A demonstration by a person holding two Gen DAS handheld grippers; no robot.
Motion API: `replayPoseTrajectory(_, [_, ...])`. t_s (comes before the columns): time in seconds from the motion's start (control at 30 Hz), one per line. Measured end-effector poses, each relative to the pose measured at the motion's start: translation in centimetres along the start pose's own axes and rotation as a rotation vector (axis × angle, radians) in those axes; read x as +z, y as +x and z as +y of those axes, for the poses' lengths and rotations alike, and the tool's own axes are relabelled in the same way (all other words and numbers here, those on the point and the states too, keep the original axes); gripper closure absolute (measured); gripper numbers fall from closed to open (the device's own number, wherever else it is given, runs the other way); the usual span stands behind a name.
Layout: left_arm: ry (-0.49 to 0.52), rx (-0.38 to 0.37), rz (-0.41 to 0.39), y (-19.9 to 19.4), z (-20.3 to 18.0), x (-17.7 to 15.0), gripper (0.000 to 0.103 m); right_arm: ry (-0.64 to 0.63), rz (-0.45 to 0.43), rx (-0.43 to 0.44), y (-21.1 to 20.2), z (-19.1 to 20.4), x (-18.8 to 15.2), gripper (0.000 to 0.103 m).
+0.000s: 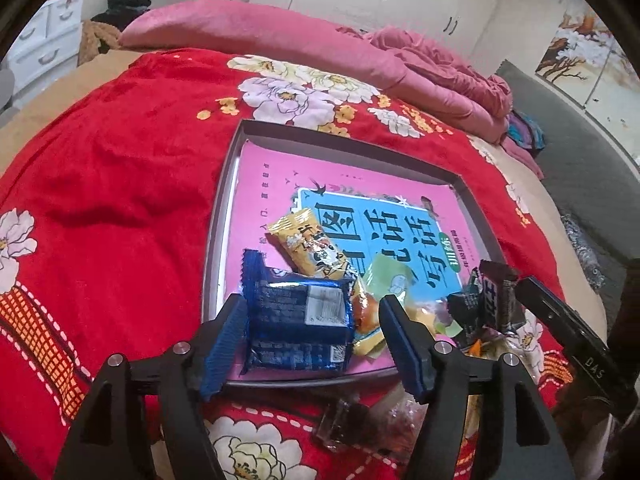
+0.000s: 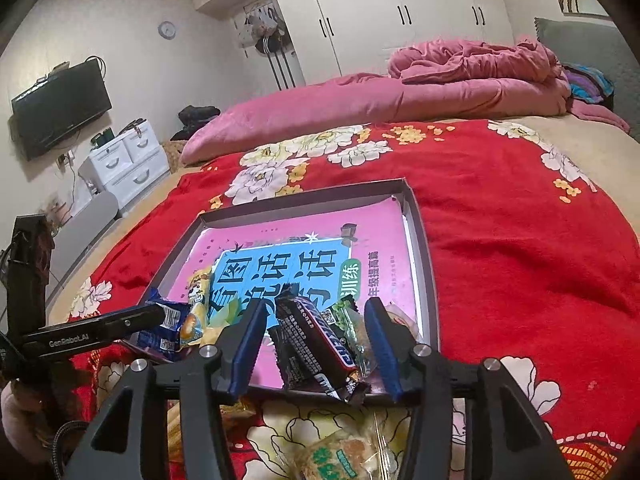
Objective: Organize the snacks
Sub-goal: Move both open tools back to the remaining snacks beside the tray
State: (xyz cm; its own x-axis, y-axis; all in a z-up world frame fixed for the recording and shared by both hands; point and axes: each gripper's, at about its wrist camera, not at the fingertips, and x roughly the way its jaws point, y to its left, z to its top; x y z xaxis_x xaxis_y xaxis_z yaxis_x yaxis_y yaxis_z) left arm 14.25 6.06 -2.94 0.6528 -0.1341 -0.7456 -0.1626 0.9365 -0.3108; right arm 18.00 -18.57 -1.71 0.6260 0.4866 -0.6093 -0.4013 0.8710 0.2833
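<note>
Nearest the cameras, the left hand-held gripper is standing wide open around a blue biscuit pack without gripping it, while the right hand-held gripper is straddling a dark chocolate bar, equally open. Both snacks are lying at the near end of the shallow tray on the bed. They are probably light, crinkly and slippery, the biscuits crushable, so gripping gently across each pack's middle looks best.

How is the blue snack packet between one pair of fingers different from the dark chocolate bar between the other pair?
The blue packet is wide and blocky; the chocolate bar is slimmer and dark brown. The packet lies flat, while the bar sits tilted over other snacks. Both lie in the tray, each between open gripper fingers.
</note>
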Motion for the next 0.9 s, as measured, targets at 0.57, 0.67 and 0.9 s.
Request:
replayPoseTrajectory(0.57, [0.054,-0.031,-0.057,-3.3,-1.6,-0.1,0.028,0.002,-0.063,-0.014,-2.8,-0.3,0.2,0.041])
replayPoseTrajectory(0.67, [0.061,-0.032,-0.056,-3.6,-1.8,-0.3,0.028,0.005,-0.07,-0.017,-3.3,-0.4,0.2,0.038])
replayPoseTrajectory(0.9, [0.087,-0.03,-0.039,-4.0,-2.0,-1.1,0.028,0.001,-0.07,-0.018,-3.9,-0.4,-0.1,0.037])
